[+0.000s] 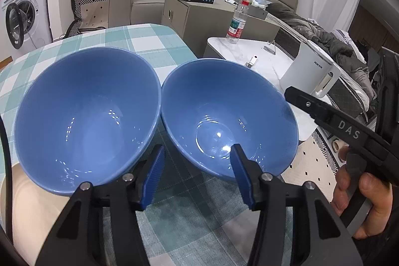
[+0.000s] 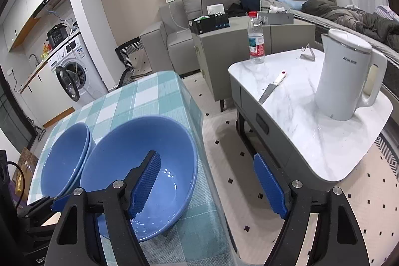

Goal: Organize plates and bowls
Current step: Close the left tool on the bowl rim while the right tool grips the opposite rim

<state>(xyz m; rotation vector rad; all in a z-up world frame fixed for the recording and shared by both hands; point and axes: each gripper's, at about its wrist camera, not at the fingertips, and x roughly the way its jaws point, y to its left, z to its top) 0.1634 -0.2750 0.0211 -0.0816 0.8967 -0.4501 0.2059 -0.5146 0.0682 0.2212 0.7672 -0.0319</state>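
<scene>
On the checked worktop [image 1: 149, 41], two blue bowl positions side by side: left bowl [image 1: 84, 116] (looks like a nested pair from the right wrist view, hard to be sure) and right bowl [image 1: 229, 116], rims almost touching. Left gripper [image 1: 197, 171] jaws part-open, straddling the gap, gripping nothing. Right gripper [image 2: 207, 181] jaws wide, one pad inside the right bowl.

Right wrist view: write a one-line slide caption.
Open right gripper straddles the near bowl's rim beside stacked bowls on a checked table.
</scene>
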